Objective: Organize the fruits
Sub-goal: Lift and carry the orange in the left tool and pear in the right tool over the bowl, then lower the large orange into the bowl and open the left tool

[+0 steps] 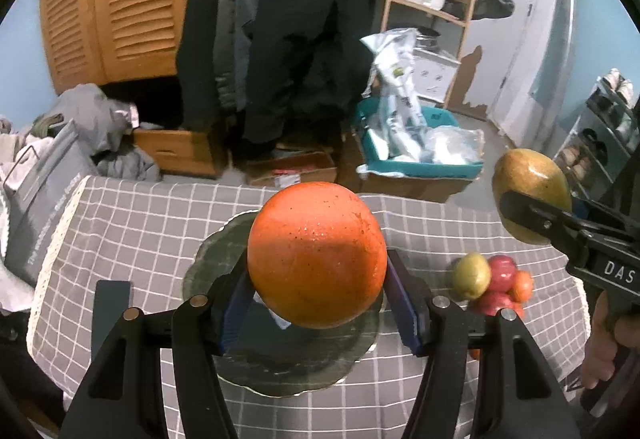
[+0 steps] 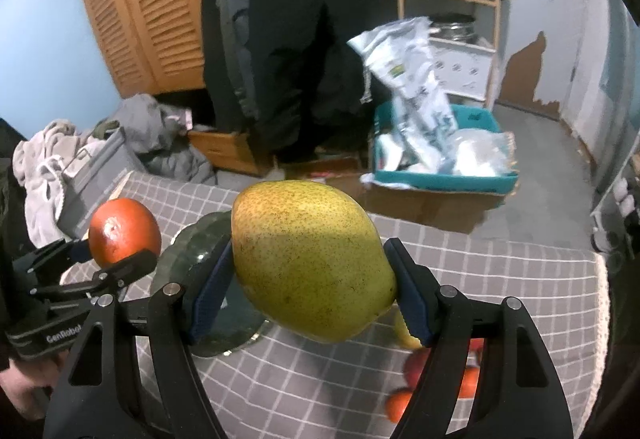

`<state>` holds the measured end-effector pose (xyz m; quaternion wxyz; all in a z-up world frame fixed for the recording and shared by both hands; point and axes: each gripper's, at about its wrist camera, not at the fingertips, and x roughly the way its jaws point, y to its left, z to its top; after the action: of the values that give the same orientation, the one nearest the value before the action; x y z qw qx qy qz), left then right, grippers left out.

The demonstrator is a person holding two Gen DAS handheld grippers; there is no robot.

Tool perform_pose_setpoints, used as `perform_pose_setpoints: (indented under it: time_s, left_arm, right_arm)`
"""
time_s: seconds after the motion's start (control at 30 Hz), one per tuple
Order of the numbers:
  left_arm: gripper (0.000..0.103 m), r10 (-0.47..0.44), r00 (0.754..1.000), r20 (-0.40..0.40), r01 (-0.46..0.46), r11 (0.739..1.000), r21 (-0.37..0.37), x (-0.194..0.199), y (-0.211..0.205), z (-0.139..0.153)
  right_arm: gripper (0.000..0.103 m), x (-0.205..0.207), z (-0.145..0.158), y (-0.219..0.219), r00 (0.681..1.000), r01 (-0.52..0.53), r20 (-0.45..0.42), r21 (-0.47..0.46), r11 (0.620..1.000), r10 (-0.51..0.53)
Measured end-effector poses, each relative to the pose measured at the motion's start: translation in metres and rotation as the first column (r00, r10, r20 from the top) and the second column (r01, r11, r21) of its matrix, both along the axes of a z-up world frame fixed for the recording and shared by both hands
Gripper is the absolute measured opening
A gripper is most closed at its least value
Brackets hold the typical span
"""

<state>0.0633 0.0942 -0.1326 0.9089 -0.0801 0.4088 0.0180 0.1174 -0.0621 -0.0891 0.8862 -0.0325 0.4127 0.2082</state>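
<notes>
Hand-held gripper (image 1: 316,299) gripping orange (image 1: 316,255), plate (image 1: 224,259) beneath

A large orange (image 1: 317,254) was held above a dark green plate (image 1: 208,263). A speckled yellow-green pear (image 2: 310,261) was held aloft to its right. Small red, yellow and orange fruits (image 1: 494,285) were piled on the counter beside the plate.

Grey checked table (image 1: 120,223) bears dark plate (image 1: 208,251), perhaps 5 fruits (image 1: 494,279).
</notes>
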Motion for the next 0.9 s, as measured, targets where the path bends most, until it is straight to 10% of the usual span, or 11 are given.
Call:
perform_pose_setpoints:
  time_s: [0.9]
  left_arm:
    - [0.064, 0.148, 0.947, -0.287, -0.153, 0.988, 0.003, 0.026, 0.073, -0.123]
  right_arm:
    - [0.075, 0.039, -0.110, 0.108, 0.963, -0.139, -0.241, -0.066, 0.988, 0.119]
